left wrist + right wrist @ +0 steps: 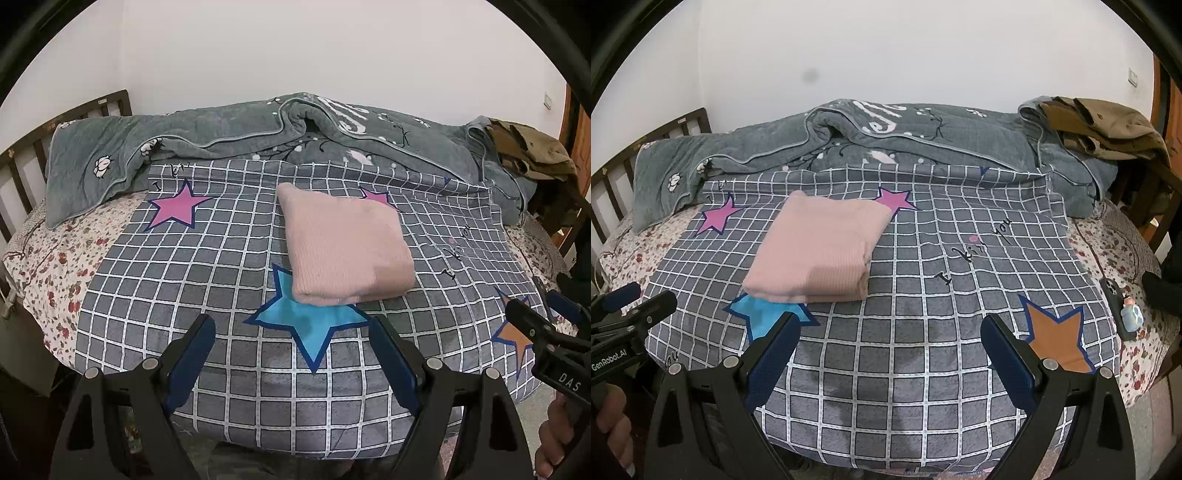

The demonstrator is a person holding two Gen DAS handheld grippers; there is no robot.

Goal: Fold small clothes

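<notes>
Across the bed [48, 280] in front of you lies one grey checked sheet [207, 280] printed with stars: two pink, one blue, one orange in the right wrist view. Behind it one grey quilt [923, 147] is bunched along the wall, with one brown garment [1108, 129] heaped on its right end. On the sheet you have one pink garment [343, 247], folded into a thick square; its near corner covers the upper tips of the blue star [314, 325]. At the bed's right edge sits one dark phone [1119, 310] with a small blue charm on it. Nothing lies between your claws and the pink garment. Your left gripper [291, 343] is spread wide above the blue star, holding nothing and clear of the cloth. Your right gripper [890, 339] is likewise spread wide over bare sheet, empty, right of the pink garment.
</notes>
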